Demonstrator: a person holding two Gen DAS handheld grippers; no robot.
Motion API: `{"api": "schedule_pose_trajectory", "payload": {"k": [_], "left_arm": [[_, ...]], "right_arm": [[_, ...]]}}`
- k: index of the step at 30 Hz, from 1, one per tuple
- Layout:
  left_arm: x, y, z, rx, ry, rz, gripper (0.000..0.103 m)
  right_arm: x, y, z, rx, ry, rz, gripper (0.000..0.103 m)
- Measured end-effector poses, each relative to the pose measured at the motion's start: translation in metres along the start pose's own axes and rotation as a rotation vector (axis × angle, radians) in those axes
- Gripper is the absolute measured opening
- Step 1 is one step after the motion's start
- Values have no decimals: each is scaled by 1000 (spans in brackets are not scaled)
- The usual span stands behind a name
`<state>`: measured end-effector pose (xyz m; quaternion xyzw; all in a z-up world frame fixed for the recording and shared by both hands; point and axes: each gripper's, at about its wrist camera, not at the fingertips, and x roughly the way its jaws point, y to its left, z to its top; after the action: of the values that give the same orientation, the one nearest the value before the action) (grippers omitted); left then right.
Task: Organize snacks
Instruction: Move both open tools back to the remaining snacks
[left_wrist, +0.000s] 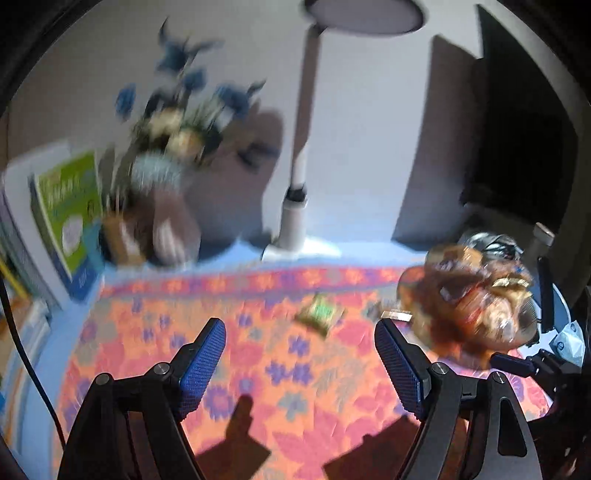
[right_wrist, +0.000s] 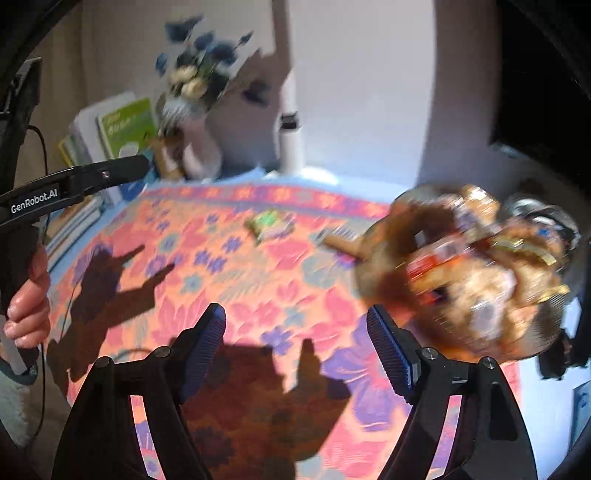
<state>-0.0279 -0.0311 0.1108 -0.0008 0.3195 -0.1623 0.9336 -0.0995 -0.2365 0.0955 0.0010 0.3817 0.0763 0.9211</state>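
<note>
Both grippers' fingers (left_wrist: 207, 354) apart, holding nothing; snack pile (right_wrist: 469, 266) sitting at 2 o'clock, green packet (right_wrist: 269, 225) lying loose on surface (right_wrist: 184, 258), likely awaiting sorting.

Open floral cloth (left_wrist: 258, 354) ahead; snack pile (left_wrist: 476, 295) blocks the right (lamp (left_wrist: 295, 206) behind).

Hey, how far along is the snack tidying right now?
Mostly done, it seems: the bowl is heaped with snacks. In hand: nothing; the left gripper and right gripper are open and empty. Left: a green packet and a brown packet lie loose on the floral cloth.
</note>
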Motion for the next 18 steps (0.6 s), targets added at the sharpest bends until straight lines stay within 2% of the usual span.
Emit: {"api": "schedule_pose_trajectory", "payload": {"k": [4, 8, 10, 12, 15, 18], "left_arm": [[33, 16, -33, -43, 71, 45, 81], [64, 30, -59, -73, 122, 78, 81], [75, 35, -70, -88, 126, 87, 81], [84, 39, -74, -117, 170, 96, 79], [76, 44, -75, -156, 107, 107, 79], [78, 47, -77, -165, 122, 81, 79]], "right_arm": [[31, 13, -14, -3, 35, 11, 79], [57, 14, -30, -27, 45, -57, 79], [64, 8, -34, 3, 88, -53, 79], [63, 3, -33, 34, 81, -56, 79], [65, -4, -34, 71, 93, -43, 80], [68, -8, -33, 97, 103, -65, 80]]}}
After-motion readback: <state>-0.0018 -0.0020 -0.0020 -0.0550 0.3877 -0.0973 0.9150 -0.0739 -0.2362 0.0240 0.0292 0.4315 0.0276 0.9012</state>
